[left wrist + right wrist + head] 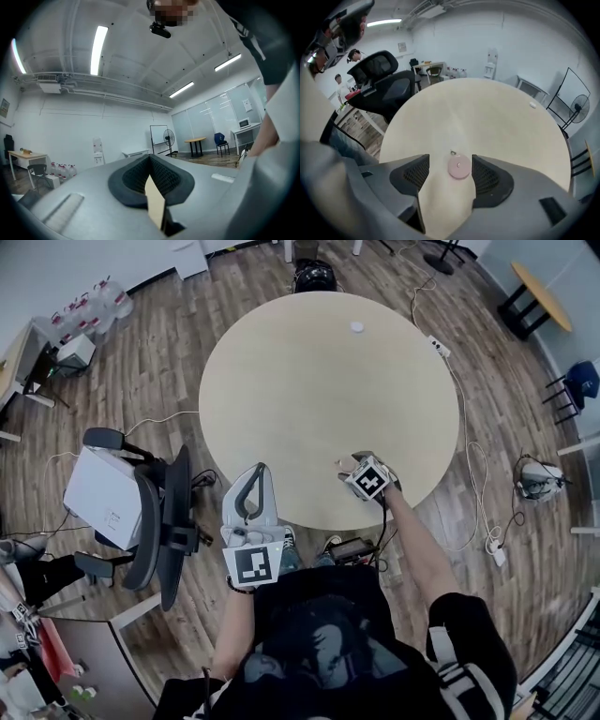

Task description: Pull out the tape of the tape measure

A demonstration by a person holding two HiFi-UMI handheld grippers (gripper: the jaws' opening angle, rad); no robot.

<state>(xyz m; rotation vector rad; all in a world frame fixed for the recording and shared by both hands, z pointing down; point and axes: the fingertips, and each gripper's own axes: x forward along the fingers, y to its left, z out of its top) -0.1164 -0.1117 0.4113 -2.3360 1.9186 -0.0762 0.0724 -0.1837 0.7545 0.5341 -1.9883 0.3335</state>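
A small round pink tape measure (459, 168) lies flat near the front edge of the round beige table (487, 112), with a little metal tab at its far side. My right gripper (451, 172) tilts steeply down over it, open. The tape measure lies between the pads, nearer the right-hand one, and neither pad presses on it. In the head view the right gripper (349, 463) is over the table's near edge, where the tape measure (336, 464) shows only as a pale speck. My left gripper (253, 472) is held level just off the table's near edge. In the left gripper view the left gripper (151, 174) is shut on nothing.
A small white round object (356, 326) lies on the far side of the table (309, 399). A black office chair (159, 517) stands left of me by a white box. A power strip (439, 346) and cables run along the floor at the right.
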